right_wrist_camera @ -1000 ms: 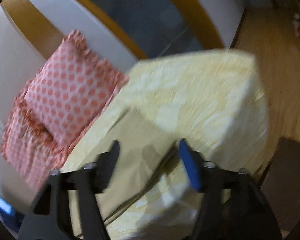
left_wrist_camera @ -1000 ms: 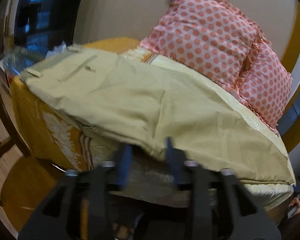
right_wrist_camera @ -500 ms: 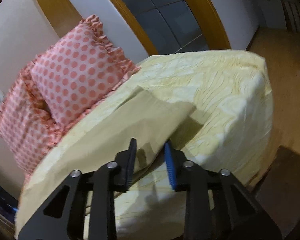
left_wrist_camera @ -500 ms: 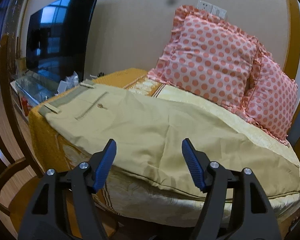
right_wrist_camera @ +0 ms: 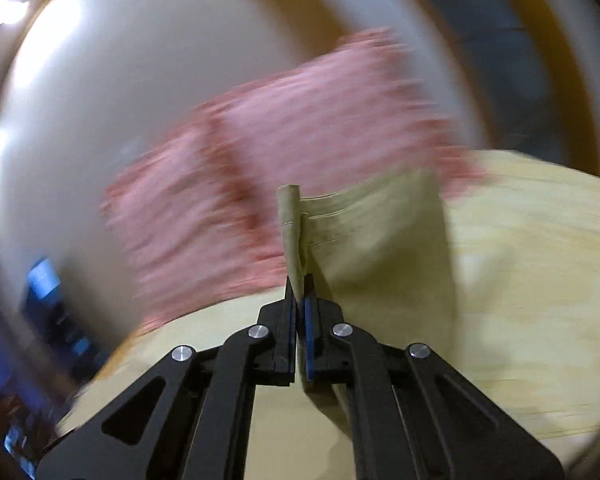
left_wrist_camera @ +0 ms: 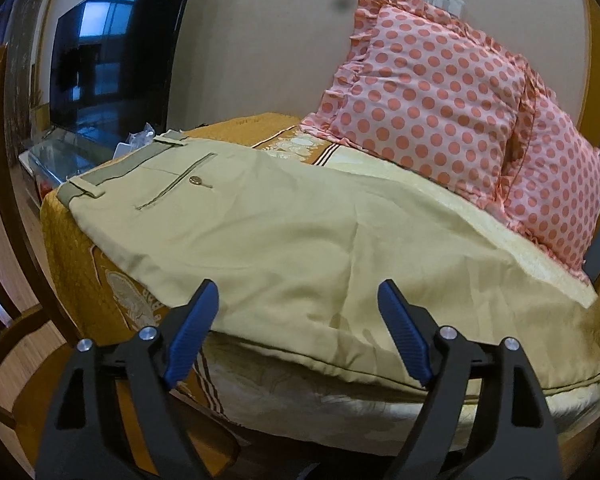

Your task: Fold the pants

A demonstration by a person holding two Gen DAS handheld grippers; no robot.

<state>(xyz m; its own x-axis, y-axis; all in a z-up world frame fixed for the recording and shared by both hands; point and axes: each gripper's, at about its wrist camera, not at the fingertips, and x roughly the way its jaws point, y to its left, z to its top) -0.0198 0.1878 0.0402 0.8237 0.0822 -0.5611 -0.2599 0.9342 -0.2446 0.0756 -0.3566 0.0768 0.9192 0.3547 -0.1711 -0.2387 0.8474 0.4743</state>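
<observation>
Bed (left_wrist_camera: 80, 264) edge, pants (left_wrist_camera: 300, 240) hem in right tool (right_wrist_camera: 300, 296).

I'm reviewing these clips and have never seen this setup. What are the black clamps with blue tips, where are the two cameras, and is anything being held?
No robot here: a person holds a two-finger gripper in each hand, with a fisheye camera on each looking along the fingers. In the left view, the left gripper is open and empty, near beige pants spread on a bed with two polka-dot pillows. The right view is motion-blurred; the right gripper is shut on the pants' hem, lifting it.
</observation>
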